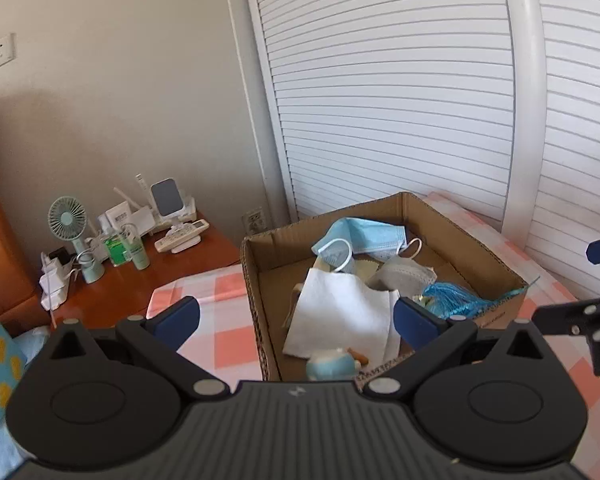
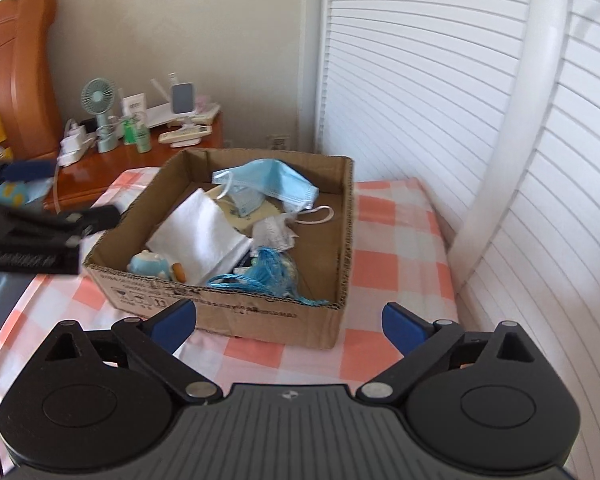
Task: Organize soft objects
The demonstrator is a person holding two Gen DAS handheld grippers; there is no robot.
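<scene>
An open cardboard box [image 1: 256, 280] [image 2: 236, 312] sits on a pink checked bed cover. It holds a blue face mask [image 1: 368, 236] [image 2: 272, 184], a white folded cloth [image 1: 340, 316] [image 2: 200, 236], a white cup mask [image 1: 406, 274], a blue mesh net [image 1: 456, 300] [image 2: 260, 276] and a small blue plush toy [image 1: 332, 364] [image 2: 150, 264]. My left gripper [image 1: 296, 320] is open and empty above the box's near left corner. My right gripper [image 2: 290, 322] is open and empty in front of the box. Each gripper shows at the edge of the other's view.
A wooden bedside table [image 1: 140, 280] [image 2: 112, 168] to the left carries a small fan [image 1: 68, 216], bottles, a remote and chargers. A white slatted wardrobe [image 1: 400, 100] stands behind the bed. A wooden headboard [image 2: 16, 64] is at far left.
</scene>
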